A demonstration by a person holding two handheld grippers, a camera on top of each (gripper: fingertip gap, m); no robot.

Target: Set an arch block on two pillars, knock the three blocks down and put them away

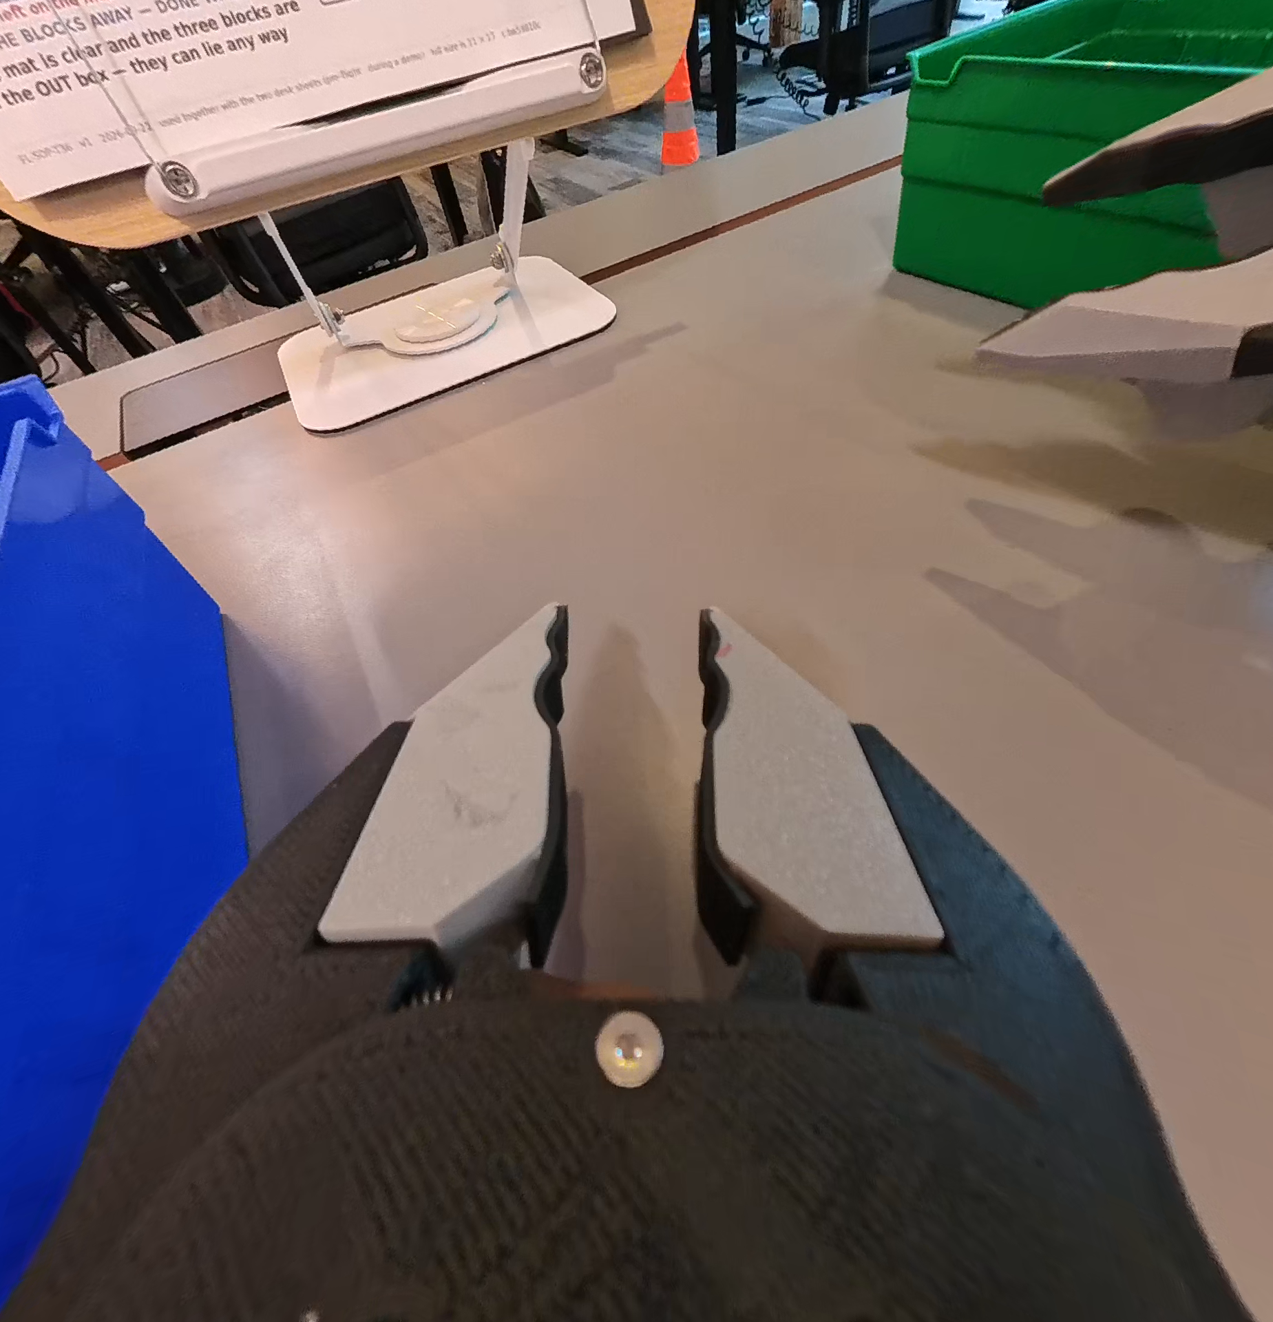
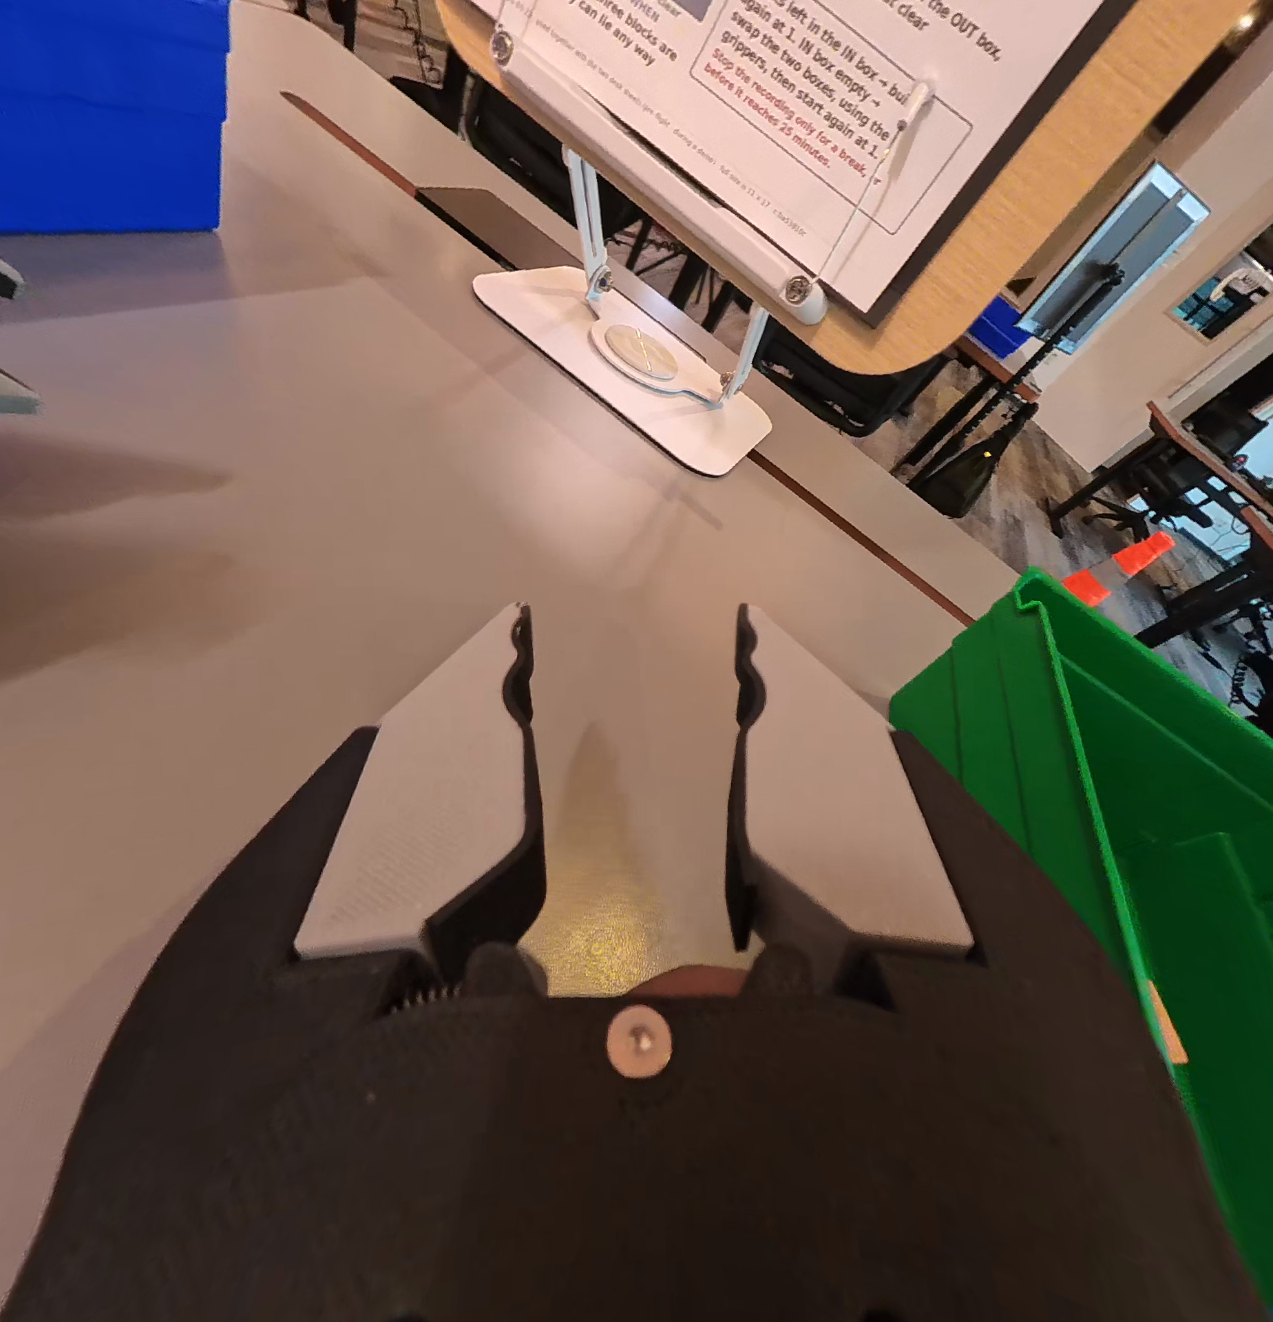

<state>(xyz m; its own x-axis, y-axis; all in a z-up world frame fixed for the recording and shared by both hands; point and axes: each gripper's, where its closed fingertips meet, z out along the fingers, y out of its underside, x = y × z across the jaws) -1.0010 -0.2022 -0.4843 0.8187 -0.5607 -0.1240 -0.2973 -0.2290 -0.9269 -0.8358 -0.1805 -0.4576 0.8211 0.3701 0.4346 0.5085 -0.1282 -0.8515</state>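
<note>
Flanking the grey table (image 1: 690, 465) are a blue bin (image 1: 82, 715) and a green bin (image 2: 1134, 823), contents unseen. Both the left gripper (image 1: 633, 622) and right gripper (image 2: 633, 615) are held spread, bare. Blocks cannot be seen; a white document stand (image 1: 440, 343) is set behind.

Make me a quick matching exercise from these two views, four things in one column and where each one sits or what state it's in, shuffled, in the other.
Things:
1. blue bin
2. green bin
3. white stand
4. left hand-held gripper

Places or states:
A. far side of the table, holding a printed sheet
B. open, nothing between its fingers
C. beside the right hand-held gripper
D. at the table's left edge

Pairs: 1-D, 2-C, 3-A, 4-B
</note>
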